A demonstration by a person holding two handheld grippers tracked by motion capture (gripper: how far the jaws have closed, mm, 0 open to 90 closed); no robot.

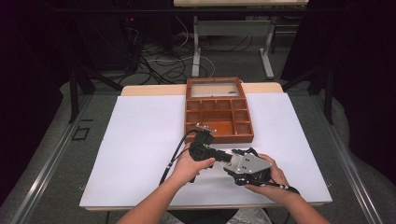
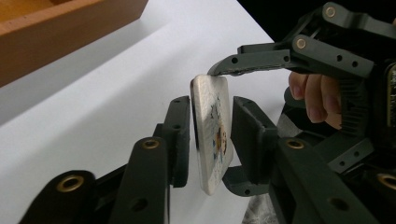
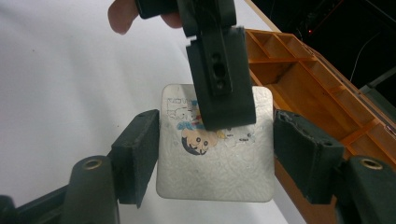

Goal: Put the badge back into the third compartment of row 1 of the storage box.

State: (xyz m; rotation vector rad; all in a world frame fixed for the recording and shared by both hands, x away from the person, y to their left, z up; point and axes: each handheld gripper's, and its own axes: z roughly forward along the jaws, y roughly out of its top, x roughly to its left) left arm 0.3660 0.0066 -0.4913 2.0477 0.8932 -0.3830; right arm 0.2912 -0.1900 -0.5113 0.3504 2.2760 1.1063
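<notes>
A small white square tile (image 2: 210, 135) with a cartoon picture (image 3: 219, 163) is held up above the white sheet, gripped from two directions. My right gripper (image 3: 217, 119) is shut on it, its pads against the left and right edges. My left gripper (image 2: 212, 103) is shut across it, one pad on the picture side and one on the back. In the right gripper view one left finger (image 3: 219, 79) covers the top of the picture. In the high view the left gripper (image 1: 224, 157) and right gripper (image 1: 236, 156) meet tip to tip near the table's front.
A brown wooden compartment box (image 1: 187, 114) with its lid open stands at mid table just behind the hands, close to the tile (image 3: 317, 84) (image 2: 60, 32). A white sheet (image 1: 140, 140) covers the table, with room at left and right.
</notes>
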